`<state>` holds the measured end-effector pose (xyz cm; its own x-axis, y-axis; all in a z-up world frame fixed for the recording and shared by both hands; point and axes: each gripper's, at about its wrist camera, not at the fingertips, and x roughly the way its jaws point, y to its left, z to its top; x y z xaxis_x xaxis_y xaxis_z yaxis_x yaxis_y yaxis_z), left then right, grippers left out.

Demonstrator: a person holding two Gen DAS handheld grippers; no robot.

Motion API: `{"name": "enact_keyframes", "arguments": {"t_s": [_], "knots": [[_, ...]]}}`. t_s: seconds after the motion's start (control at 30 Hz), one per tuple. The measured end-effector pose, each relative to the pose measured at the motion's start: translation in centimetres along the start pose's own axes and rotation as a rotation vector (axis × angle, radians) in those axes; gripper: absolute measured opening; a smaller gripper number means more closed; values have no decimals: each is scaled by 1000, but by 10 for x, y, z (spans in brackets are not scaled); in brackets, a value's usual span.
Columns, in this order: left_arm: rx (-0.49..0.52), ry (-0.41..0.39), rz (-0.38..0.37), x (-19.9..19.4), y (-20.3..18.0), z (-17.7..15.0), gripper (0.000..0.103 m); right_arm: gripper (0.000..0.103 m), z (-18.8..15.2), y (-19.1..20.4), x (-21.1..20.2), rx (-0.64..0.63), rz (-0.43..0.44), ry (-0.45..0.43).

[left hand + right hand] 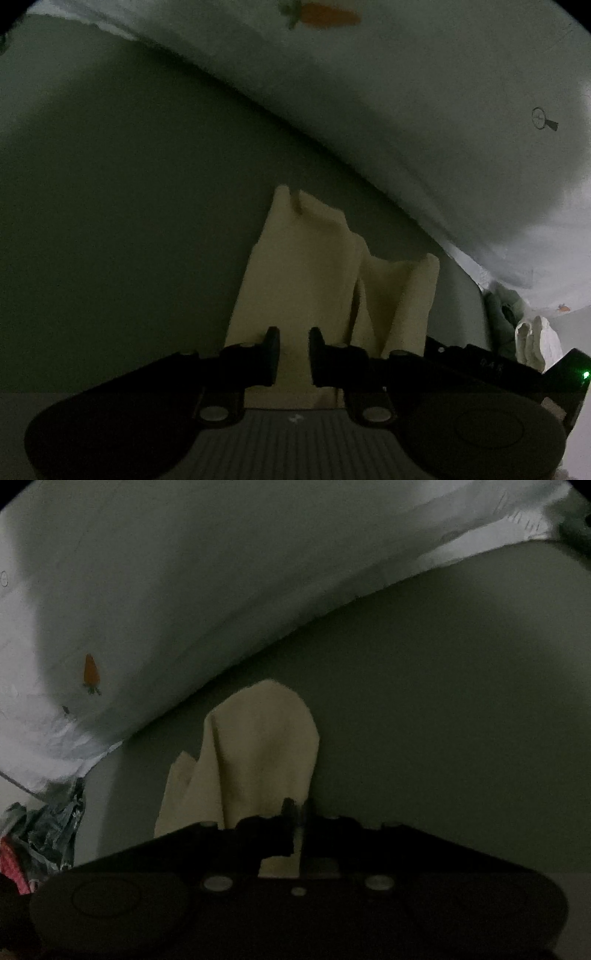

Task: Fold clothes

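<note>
Both views are dim. In the left wrist view the cream cloth [306,280] lies crumpled on a grey-green surface [118,221], running from the centre of the picture down toward 6 o'clock, with a second fold standing up toward 4 o'clock. The left gripper [293,356] sits at 6 o'clock with its jaws only narrowly parted, and a strip of the cream cloth fills the gap between the two black fingers [271,354]; the pads appear to press on it. A pale sheet printed with a small orange carrot [328,14] covers the region from 12 to 3 o'clock, its edge crossing the picture on a slant. At 4 o'clock, near the frame's edge, a whitish bundle [532,339] rests beside something dark green that is too dim to name. In the right wrist view the same cream cloth [258,746] rises from the centre toward 12 o'clock, and the right gripper [300,823] at 6 o'clock has its jaws almost together, pinching a thin edge of the cloth. The carrot sheet [147,590] lies from 9 to 12 o'clock, and crumpled dark wrapping [48,830] sits at 8 o'clock.
</note>
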<state>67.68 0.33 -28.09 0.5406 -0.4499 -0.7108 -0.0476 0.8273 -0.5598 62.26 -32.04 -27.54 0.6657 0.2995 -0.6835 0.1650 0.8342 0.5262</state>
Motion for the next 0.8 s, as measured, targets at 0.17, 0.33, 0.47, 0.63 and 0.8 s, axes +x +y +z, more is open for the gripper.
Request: {"name": "enact_keyframes", "arguments": {"t_s": [0.17,0.33,0.47,0.63,0.8], "knots": [[48,3,49,-26,2,-12,34,27,-18,-19,-25,100,38,55],[49,106,57,-58,24,-60,41,29,-74,-61,-60,361,178,145],[2,138,-6,-86,41,-112,44,31,-120,-78,-97,430,233,156],[-101,154,-82,-114,60,-154,45,30,-168,-83,-122,490,297,185],[-205,175,-150,-128,78,-177,45,30,-194,-81,-142,480,316,224]]}}
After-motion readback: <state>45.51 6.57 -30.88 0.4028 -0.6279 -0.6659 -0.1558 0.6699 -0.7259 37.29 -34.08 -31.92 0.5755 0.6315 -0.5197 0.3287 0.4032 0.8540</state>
